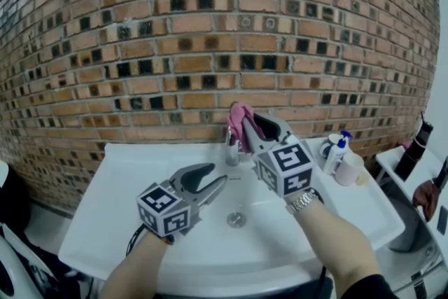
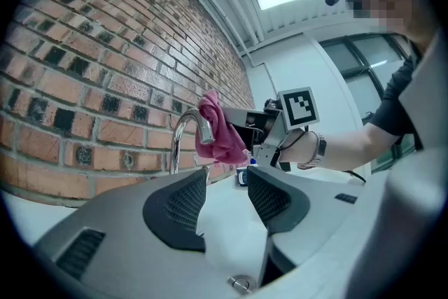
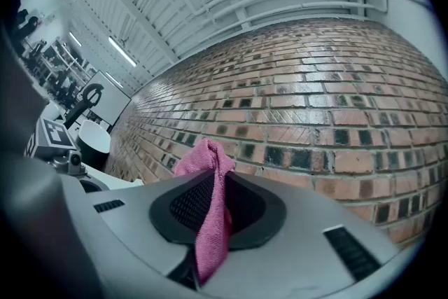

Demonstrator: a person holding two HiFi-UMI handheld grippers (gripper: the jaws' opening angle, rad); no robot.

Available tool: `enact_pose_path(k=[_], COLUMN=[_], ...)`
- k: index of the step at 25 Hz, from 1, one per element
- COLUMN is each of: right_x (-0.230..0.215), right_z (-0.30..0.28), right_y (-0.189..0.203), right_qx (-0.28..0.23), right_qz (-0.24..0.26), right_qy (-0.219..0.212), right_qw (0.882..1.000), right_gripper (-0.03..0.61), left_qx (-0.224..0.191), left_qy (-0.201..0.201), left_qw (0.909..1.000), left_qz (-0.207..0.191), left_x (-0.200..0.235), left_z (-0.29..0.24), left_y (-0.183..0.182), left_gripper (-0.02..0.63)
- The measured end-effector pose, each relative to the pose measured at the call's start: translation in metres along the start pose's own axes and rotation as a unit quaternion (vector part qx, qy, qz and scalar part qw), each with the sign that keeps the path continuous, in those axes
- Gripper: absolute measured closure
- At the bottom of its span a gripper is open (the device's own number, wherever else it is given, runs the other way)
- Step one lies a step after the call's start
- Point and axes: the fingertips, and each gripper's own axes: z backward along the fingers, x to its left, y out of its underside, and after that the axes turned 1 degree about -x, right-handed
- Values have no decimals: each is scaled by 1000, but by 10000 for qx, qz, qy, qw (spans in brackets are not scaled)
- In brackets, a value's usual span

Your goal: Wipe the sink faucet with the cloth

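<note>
Pink microfibre cloth (image 3: 210,213) is pinched tight in the right tongs (image 3: 212,178), clenched on it, with a bunched end poking out past the tips and the rest trailing down between the pads. From the head view, those tongs hold the cloth up at the top of the curved chrome sink faucet (image 1: 231,149). In the left gripper view the cloth sits right at the spout's end, though contact isn't clear. The left tongs (image 2: 227,178) are released, jaws apart with nothing between them, hovering level over the white ceramic sink basin (image 1: 126,178), near the round metal drain (image 1: 236,220). The red brick wall (image 1: 210,24) stands behind.
</note>
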Motion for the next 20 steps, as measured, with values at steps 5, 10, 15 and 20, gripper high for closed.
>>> enact_pose_path(k=[5,10,15,20], right_x=[-12,-24,-35,-44], right_z=[-10,-20,-29,-38], right_y=[0,6,10,16], right_qx=[36,141,232,339], right_qz=[-70,-171,-164,-244], right_qy=[115,250,352,455], right_qw=[9999,9994,9990,9981], right_gripper=[526,526,528,528], left_qx=[2,58,80,83], left_qy=[-20,-18,-55,-42], left_qw=[10000,10000,9999,9999], left_qz=[-26,-47,-84,-83], left_x=[1,1,1,1], left_z=[-1,-2,-2,-3], left_y=[0,3,2,2], left_gripper=[421,421,420,420])
